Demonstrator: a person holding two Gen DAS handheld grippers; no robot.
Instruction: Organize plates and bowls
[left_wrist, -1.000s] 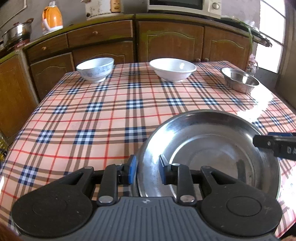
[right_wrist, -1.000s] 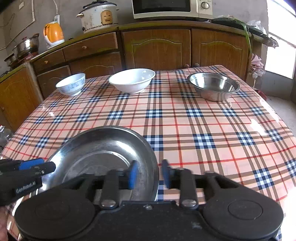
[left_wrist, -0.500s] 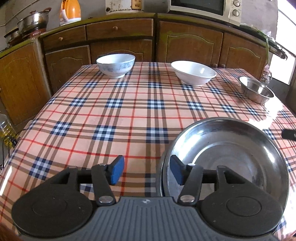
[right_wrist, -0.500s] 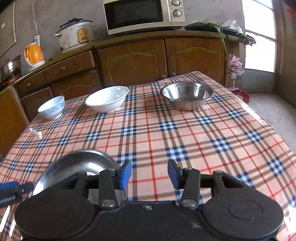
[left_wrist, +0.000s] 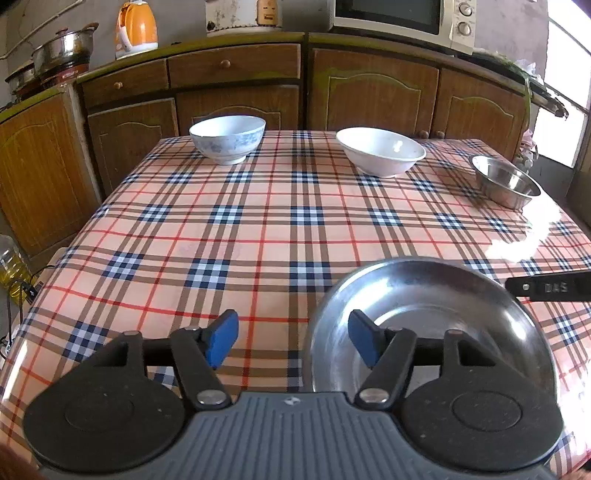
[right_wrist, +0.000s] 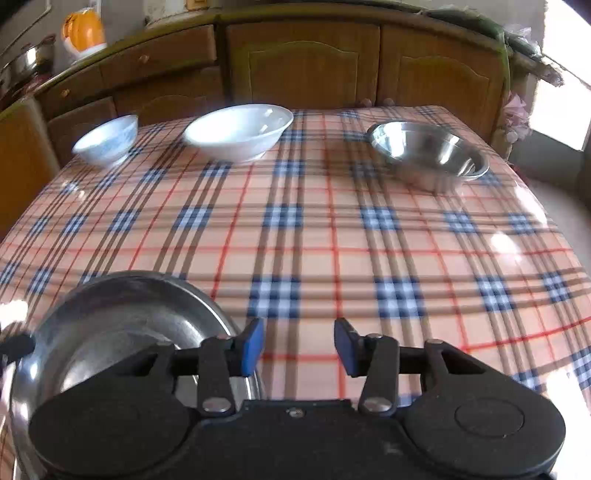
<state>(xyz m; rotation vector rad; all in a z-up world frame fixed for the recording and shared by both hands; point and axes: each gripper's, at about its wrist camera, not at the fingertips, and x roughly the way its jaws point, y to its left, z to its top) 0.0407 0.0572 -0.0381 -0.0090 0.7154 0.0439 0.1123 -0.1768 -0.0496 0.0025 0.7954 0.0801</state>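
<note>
— Your left gripper (left_wrist: 293, 338): ribbed grey housing, black round-ended arms, blue pads, silver pivot screws.
— And your right gripper (right_wrist: 298, 345) is all black, same blue pads, one small centre screw.

Brown wooden cabinets (left_wrist: 373, 92) line back wall; microwave (left_wrist: 402, 18), orange kettle (left_wrist: 136, 29), steel pot (left_wrist: 66, 46) on top. Bright window (left_wrist: 569, 92) at right. Plaid tablecloth (left_wrist: 280, 221) over desk, glare patches.

Left claw (left_wrist: 293, 341) has let go of steel plate (left_wrist: 424, 306) rim, jaws opening; right claw (right_wrist: 298, 347), jaws closing on nothing, has pulled off its right edge.
</note>
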